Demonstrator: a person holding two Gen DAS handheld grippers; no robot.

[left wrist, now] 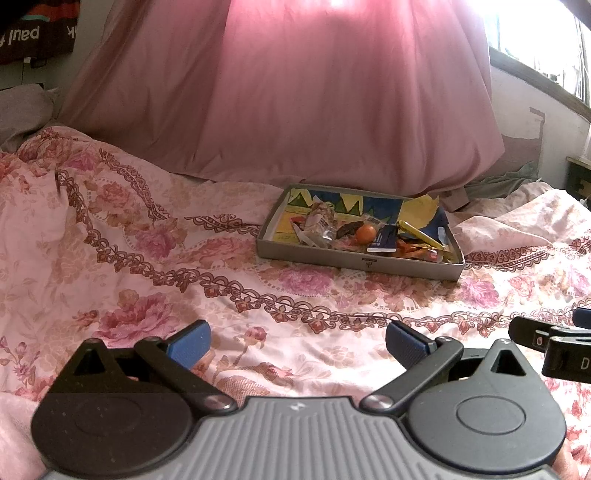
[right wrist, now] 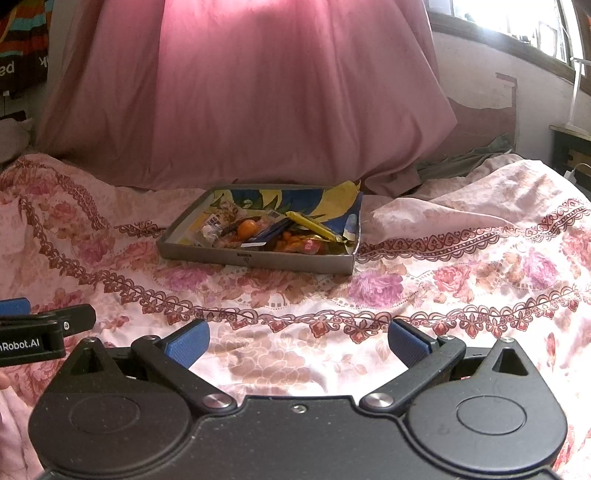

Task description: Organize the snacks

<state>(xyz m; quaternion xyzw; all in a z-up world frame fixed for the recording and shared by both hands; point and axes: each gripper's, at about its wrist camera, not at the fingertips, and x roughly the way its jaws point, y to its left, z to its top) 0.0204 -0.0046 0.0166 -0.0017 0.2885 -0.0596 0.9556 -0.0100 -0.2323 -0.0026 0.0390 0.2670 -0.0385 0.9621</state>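
A shallow grey cardboard tray point(left wrist: 354, 261) lies on the floral bedspread, far ahead of both grippers; it also shows in the right wrist view point(right wrist: 258, 260). It holds several wrapped snacks, among them a small orange fruit point(left wrist: 365, 234) point(right wrist: 247, 228), a dark blue packet point(left wrist: 384, 238) point(right wrist: 271, 230) and a yellow bar point(left wrist: 421, 232) point(right wrist: 314, 225). My left gripper point(left wrist: 297, 345) is open and empty, low over the bedspread. My right gripper point(right wrist: 297, 343) is open and empty beside it, to its right.
A pink floral bedspread point(left wrist: 147, 266) covers the bed. A big pink quilt point(left wrist: 314, 92) is heaped behind the tray. A window point(right wrist: 517, 22) and a dark bedside stand point(right wrist: 569, 147) are at the right.
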